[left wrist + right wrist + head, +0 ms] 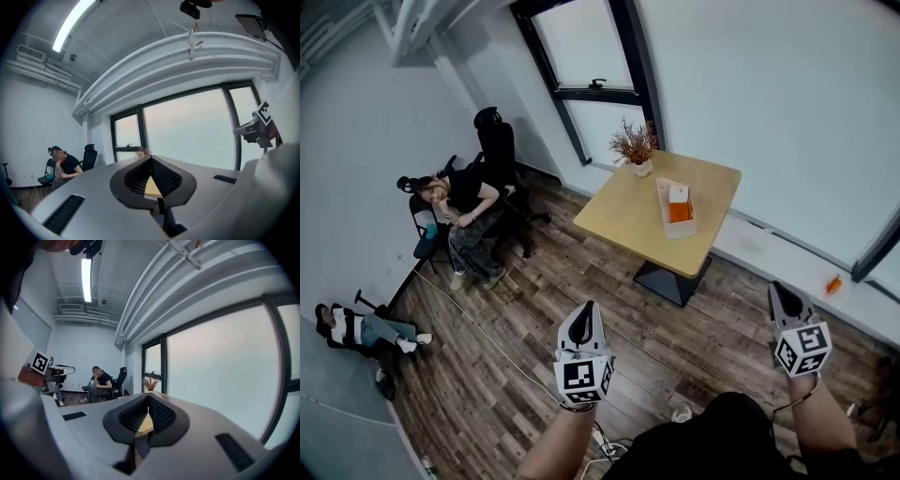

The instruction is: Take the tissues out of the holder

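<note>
a square wooden table (628, 211) on a black pedestal base stood on a dark wood-plank floor (487, 366). beyond the table ran a wall of pale frosted panes (769, 94) in black frames, with a smaller window (581, 47) past the table's far corner. left of the table, a black office chair (495, 141) stood by a white wall (356, 122), with a person (459, 202) seated beside it. a tube light (86, 280) glowed on the ceiling.

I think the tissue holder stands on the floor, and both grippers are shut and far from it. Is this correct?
No. The head view shows the tissue holder on the table, not the floor. The left gripper and right gripper are indeed shut and far from it.
</note>
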A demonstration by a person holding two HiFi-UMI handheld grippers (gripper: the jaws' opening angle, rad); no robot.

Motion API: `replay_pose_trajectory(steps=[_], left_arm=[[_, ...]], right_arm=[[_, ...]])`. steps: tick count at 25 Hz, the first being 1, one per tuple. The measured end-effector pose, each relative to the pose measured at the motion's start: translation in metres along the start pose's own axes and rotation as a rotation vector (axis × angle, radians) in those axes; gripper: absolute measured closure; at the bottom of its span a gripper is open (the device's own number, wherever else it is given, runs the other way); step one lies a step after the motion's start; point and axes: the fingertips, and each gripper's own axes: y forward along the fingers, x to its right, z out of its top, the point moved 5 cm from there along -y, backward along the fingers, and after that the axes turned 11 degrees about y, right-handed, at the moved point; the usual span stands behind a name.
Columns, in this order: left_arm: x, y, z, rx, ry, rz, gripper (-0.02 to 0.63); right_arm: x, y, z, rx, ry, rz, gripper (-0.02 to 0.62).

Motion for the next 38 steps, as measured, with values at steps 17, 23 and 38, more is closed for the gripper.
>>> replay_pose_trajectory(steps=[17, 23, 38], left_arm=[[-0.029, 0.133, -0.017, -0.037, -0.027, 0.030, 0.601], [-0.044, 0.209, -0.014, -0.064, -0.033, 0.067, 0.601], [-0.054, 0.396, 0.006, -0.104, -0.008, 0.127, 0.601]], right_arm=[[0.037, 0.165, 0.010, -0.040, 0.022, 0.052, 0.591], [0.058, 0.254, 0.021, -0.095, 0.033, 0.105, 0.591], [0.118, 0.455, 0.062, -0.142, 0.040, 0.249, 0.591]])
